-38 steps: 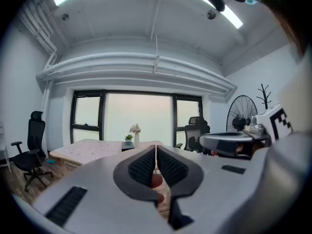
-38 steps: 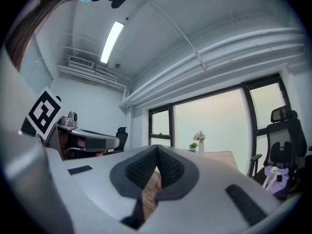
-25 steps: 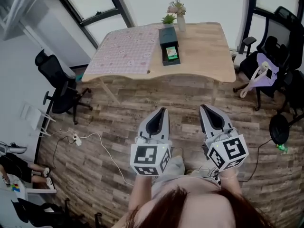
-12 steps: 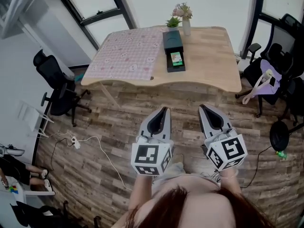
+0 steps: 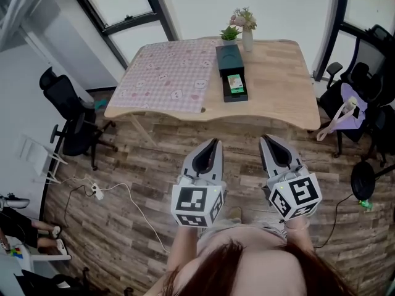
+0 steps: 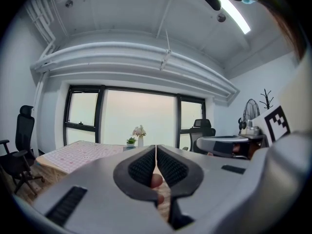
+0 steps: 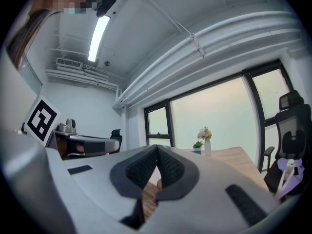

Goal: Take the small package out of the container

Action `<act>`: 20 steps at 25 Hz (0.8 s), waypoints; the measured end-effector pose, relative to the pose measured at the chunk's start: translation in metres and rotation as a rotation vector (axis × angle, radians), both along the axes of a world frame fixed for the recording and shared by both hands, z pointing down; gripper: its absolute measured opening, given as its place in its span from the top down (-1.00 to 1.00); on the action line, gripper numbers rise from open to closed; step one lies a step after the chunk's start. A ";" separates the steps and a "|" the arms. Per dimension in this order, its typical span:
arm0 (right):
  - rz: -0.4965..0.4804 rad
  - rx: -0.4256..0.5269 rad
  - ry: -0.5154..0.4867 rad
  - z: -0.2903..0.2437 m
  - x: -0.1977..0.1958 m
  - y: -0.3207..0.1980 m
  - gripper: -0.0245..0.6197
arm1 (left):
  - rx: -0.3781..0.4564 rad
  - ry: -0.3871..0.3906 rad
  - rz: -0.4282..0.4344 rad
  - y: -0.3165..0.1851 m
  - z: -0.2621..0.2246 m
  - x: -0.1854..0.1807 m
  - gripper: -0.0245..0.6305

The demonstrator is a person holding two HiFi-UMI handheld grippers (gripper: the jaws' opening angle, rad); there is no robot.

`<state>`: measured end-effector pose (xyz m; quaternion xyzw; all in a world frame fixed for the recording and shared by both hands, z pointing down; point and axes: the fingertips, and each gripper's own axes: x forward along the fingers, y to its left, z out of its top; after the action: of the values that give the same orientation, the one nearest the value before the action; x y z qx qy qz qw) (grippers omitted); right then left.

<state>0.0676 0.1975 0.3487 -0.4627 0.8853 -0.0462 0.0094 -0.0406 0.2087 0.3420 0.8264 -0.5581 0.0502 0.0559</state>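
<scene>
Where the container (image 5: 228, 59) lies, vase (image 5: 247, 40) and plant (image 5: 229, 34) just beyond.

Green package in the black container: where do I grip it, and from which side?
Probably from above. The green package lies flat, face up, in the near end of the black container, so its walls likely block a side approach. Pinch across its shorter width, jaws on the two long edges. Edge clearance is too small to judge.

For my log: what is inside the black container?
A small green package lies at the near end of the container; its dark far end cannot be made out.
</scene>
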 end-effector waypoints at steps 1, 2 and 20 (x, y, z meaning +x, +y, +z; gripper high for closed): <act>0.003 -0.002 0.004 0.000 -0.004 -0.005 0.92 | -0.002 0.001 0.000 -0.005 0.000 -0.005 0.88; 0.006 -0.003 0.005 0.000 -0.008 -0.009 0.92 | -0.004 0.002 0.000 -0.009 0.000 -0.011 0.88; 0.046 -0.016 0.033 0.013 -0.033 -0.075 0.92 | -0.039 0.023 0.027 -0.077 0.017 -0.039 0.88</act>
<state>0.0346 0.1225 0.3620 -0.4835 0.8741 -0.0453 -0.0078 -0.0794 0.1315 0.3585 0.8332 -0.5450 0.0523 0.0778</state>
